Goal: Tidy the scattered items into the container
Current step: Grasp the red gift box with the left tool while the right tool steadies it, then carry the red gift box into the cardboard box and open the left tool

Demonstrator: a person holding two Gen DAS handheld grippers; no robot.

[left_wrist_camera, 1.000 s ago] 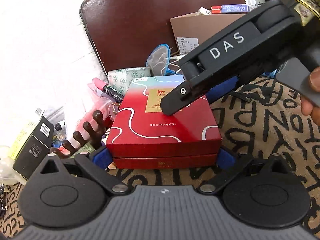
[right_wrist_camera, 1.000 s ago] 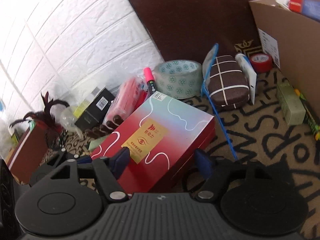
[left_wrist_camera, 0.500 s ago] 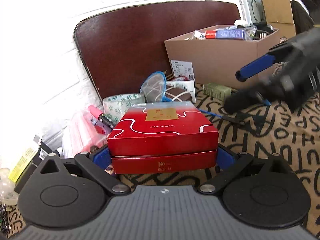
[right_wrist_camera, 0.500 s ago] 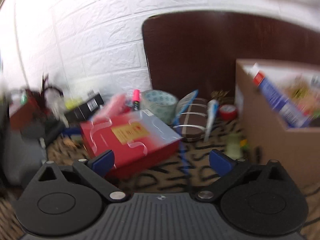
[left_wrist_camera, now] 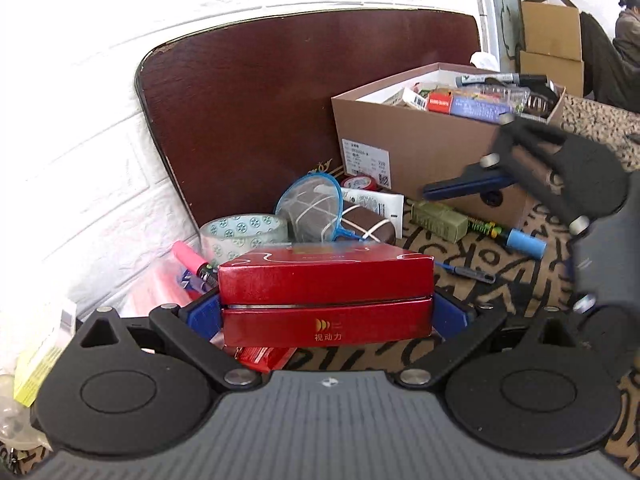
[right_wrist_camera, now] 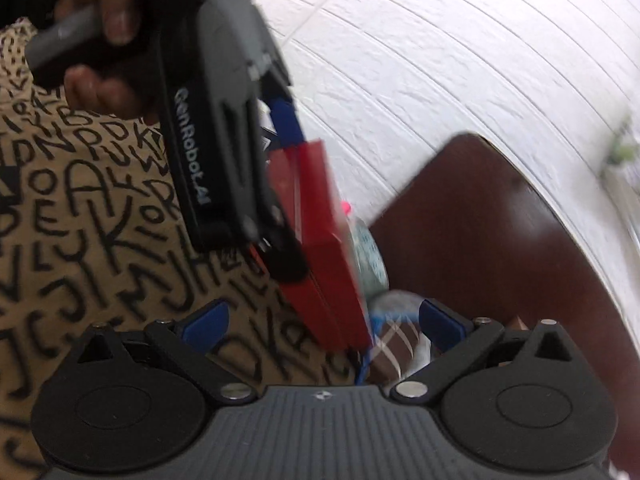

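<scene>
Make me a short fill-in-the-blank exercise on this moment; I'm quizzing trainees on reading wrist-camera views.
1. The left tongs are clamped on a flat box coloured ____.
2. The container already holding items is a ____ box standing against the dark brown board.
3. The right tongs are ____, with nothing pressed between their blue pads.
4. The roll of patterned tape lies just beyond the held box, next to a ____ marker.

Missing words: red; cardboard; open; pink

Right tongs (left_wrist_camera: pixel 460 188) block the way to the cardboard box (left_wrist_camera: pixel 416 136).
</scene>
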